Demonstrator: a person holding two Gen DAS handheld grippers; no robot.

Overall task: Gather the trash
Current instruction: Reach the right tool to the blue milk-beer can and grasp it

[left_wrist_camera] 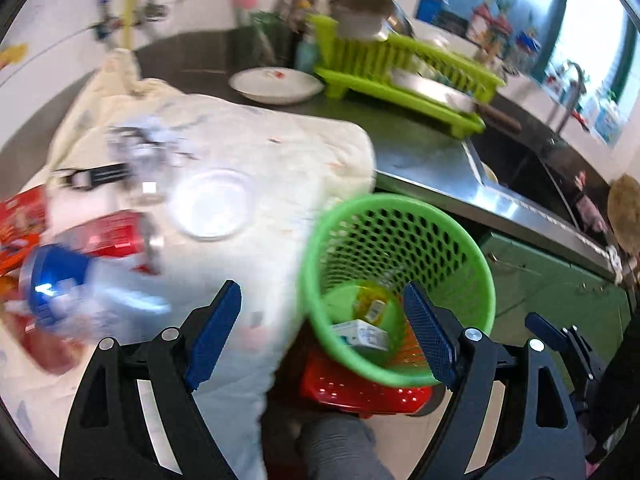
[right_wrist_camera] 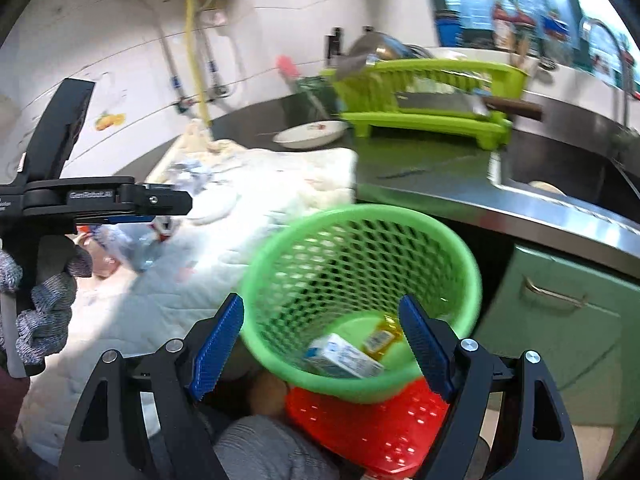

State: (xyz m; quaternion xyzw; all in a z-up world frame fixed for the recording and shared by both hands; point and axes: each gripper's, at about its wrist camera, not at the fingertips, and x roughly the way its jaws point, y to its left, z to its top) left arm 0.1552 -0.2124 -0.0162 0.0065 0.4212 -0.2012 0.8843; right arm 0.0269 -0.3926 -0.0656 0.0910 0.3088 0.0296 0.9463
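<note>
Blue-padded tongs frame both views as I work this kitchen from afar. My left gripper [left_wrist_camera: 322, 334] stands released and empty, its pads wide apart. My right gripper [right_wrist_camera: 320, 346] is likewise spread and holds nothing; it hangs just over the near rim of the green bin [right_wrist_camera: 472, 276].

That mesh bin sits on a red basket [right_wrist_camera: 372, 432], beside the cloth's [left_wrist_camera: 312, 148] edge. A small white carton [right_wrist_camera: 344, 356] and a yellow packet [right_wrist_camera: 378, 338] already lie on its floor.

What is left to collect lies on the cloth, left of the bin. In the left view, badly blurred, I make out a blue-capped clear bottle [left_wrist_camera: 76, 288] with its long axis running roughly left to right, a red can [left_wrist_camera: 116, 236] behind it, red wrappers [left_wrist_camera: 20, 224] at the far left, a clear lid [left_wrist_camera: 212, 204] and a crumpled foil-like wad [left_wrist_camera: 140, 148].

I judge the left gripper the nearer for these: the bottle lies up and to the left of its left finger, while the bin is to the right, so a carry would run rightward over the cloth.

Room is open above the cloth. Beyond it stand a white plate [left_wrist_camera: 276, 84], a green dish rack [left_wrist_camera: 404, 76] and the sink [right_wrist_camera: 568, 176].
</note>
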